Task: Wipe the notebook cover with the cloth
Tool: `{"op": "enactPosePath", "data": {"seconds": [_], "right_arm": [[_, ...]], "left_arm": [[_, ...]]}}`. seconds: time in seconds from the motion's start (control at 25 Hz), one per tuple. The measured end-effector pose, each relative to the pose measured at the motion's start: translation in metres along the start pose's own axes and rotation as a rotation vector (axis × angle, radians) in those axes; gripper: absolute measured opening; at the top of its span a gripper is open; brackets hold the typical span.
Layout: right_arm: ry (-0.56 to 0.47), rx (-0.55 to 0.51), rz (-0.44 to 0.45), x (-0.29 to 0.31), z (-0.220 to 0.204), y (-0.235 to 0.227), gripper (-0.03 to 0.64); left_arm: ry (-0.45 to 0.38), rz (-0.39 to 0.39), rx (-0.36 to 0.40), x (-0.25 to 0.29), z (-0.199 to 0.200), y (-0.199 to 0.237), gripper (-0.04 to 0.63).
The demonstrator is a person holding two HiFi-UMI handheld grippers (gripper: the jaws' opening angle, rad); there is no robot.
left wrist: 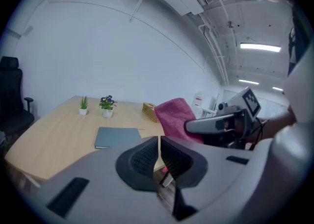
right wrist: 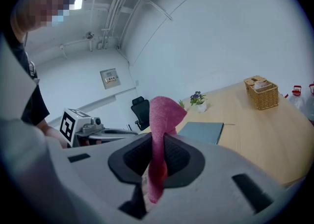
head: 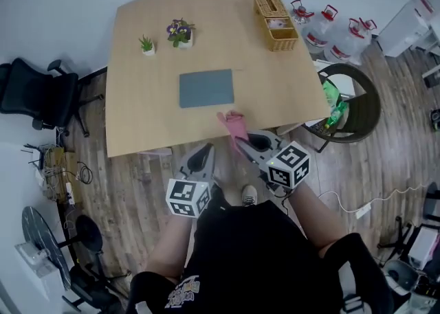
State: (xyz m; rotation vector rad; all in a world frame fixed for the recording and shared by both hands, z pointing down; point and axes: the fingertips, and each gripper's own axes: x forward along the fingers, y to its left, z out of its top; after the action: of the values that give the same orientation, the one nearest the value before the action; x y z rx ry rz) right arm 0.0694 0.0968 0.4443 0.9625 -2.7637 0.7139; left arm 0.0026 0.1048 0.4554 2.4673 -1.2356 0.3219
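Early stage, by the look of it. Grips the cloth point(right wrist: 159, 120) in the right gripper point(right wrist: 158, 140), jaws clamped on a pink fold that stands up above them and hangs down below. Has the cloth in the air about at the near edge of the worktop point(head: 137, 110), short of the notebook point(head: 206, 88) and not touching its cover. Shows the left gripper point(left wrist: 159, 143) with jaws together on nothing, off the near edge of the worktop and just beside the right one.

Finds the notebook lying flat and closed, grey cover up, about mid-worktop, well apart from the two small potted plants point(head: 179, 31) and the wicker basket point(head: 276, 23) at the far side.

Counts as done: cloth picked up and in hand. Leaves all the rest: bringing the cloth forward and down onto the cover, then the wiping strokes across it. Could call on the left gripper to steady a corner, should the notebook slide. No wiped trace to be made out on the cover either way.
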Motion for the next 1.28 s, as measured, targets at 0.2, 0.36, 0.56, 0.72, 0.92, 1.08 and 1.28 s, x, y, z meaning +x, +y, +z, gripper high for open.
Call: {"op": "enactPosePath", "data": {"seconds": [0.2, 0.36, 0.56, 0.72, 0.92, 1.08, 1.28], "right_arm": [[0.019, -0.014, 0.065, -0.013, -0.013, 0.023, 0.055], [0.03, -0.012, 0.095, -0.01, -0.023, 0.041, 0.055], [0.04, -0.018, 0.103, 0.0, -0.031, 0.057, 0.055], [0.028, -0.003, 0.076, 0.009, -0.032, 0.067, 0.055], [0.003, 0.017, 0.026, 0.023, -0.029, 0.085, 0.055], [-0.016, 0.017, -0.02, 0.032, -0.025, 0.097, 0.055], [-0.038, 0.018, -0.077, 0.036, -0.021, 0.109, 0.055]], "left_arm": [[-0.019, 0.067, -0.013, -0.035, -0.012, -0.019, 0.017], [-0.022, 0.093, -0.022, -0.055, -0.02, -0.02, 0.017], [-0.032, 0.097, -0.034, -0.067, -0.023, -0.011, 0.017], [-0.03, 0.065, -0.023, -0.08, -0.023, -0.003, 0.017], [-0.035, 0.025, -0.019, -0.099, -0.018, 0.018, 0.017], [-0.038, -0.025, -0.007, -0.107, -0.014, 0.03, 0.017], [-0.042, -0.081, 0.007, -0.114, -0.006, 0.04, 0.017]]}}
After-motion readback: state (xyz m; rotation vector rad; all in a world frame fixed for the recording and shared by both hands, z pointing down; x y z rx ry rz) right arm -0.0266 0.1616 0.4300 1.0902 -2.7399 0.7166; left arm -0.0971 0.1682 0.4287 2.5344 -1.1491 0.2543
